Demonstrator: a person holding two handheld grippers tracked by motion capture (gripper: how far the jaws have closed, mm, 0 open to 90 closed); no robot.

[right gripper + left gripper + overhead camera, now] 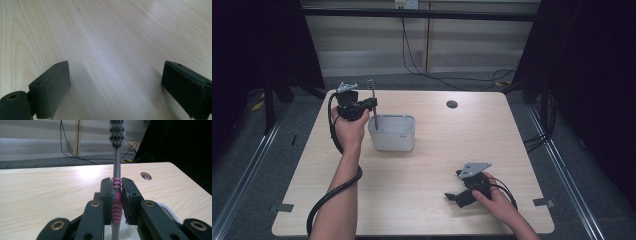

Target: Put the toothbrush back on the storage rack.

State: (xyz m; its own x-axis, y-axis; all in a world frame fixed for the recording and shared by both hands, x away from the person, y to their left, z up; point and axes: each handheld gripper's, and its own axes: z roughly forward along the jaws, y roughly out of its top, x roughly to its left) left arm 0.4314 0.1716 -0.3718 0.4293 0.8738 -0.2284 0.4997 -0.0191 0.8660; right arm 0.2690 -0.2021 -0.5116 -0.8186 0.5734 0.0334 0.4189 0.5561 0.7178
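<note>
Left gripper [116, 192] clamped on the pink ribbed grip of a grey toothbrush with dark bristles [116, 157], held upright, head up, over the left end of a pale grey plastic rectangular bin [392, 133] near the far-left part of the light wood table [432, 150]. Right gripper [115, 85] near the table's near-right corner, jaws wide apart over bare wood.
</note>
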